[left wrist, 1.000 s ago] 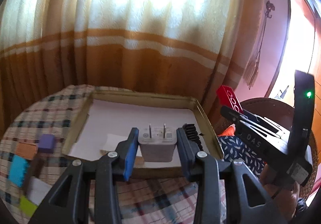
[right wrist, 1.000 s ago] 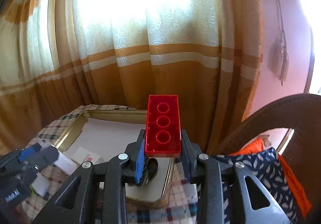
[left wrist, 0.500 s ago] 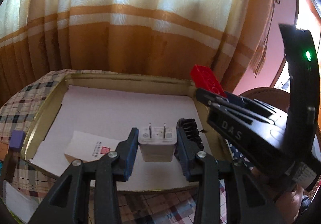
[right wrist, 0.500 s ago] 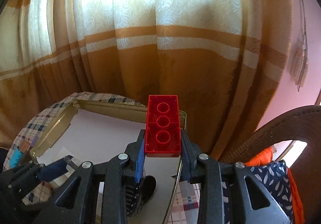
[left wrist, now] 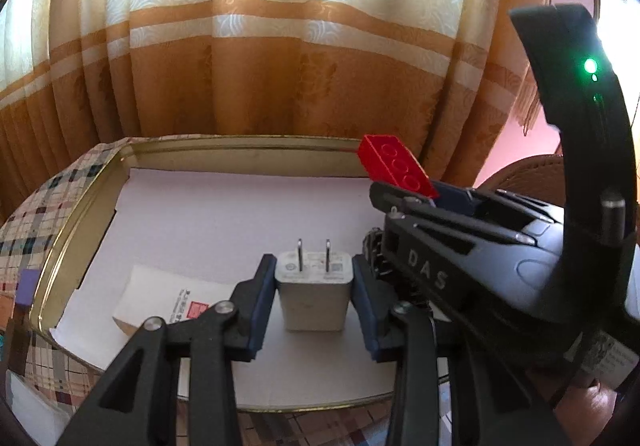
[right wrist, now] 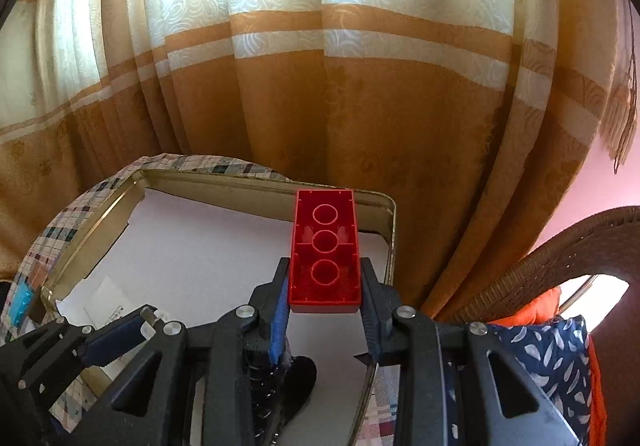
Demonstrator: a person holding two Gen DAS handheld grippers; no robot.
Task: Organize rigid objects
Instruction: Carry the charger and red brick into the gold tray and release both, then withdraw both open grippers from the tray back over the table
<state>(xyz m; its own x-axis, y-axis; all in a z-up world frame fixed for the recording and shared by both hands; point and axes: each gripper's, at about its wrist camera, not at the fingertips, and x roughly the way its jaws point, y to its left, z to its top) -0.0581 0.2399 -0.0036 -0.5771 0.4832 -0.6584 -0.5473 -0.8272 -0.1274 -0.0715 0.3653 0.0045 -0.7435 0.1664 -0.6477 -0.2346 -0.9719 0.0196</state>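
My left gripper (left wrist: 314, 272) is shut on a white plug charger (left wrist: 314, 298), prongs pointing away, held over the front of a gold-rimmed tray (left wrist: 240, 144) lined with white paper. My right gripper (right wrist: 325, 280) is shut on a red brick (right wrist: 325, 250), hollow underside up, above the tray's (right wrist: 220, 182) right part near its far corner. In the left wrist view the right gripper (left wrist: 416, 194) reaches in from the right with the red brick (left wrist: 394, 166) sticking out. The left gripper (right wrist: 120, 338) shows at the lower left of the right wrist view.
In the tray lie a white card (left wrist: 168, 298) and a black brush (right wrist: 288, 378). Left of the tray, on the checked cloth (left wrist: 44, 214), sit a purple block (left wrist: 28, 286) and a blue brick (right wrist: 22, 302). A curtain hangs behind; a wicker chair (right wrist: 560, 258) stands right.
Both grippers have come forward and down over the tray, each still gripping its object. The right gripper now crowds the right side of the left wrist view.
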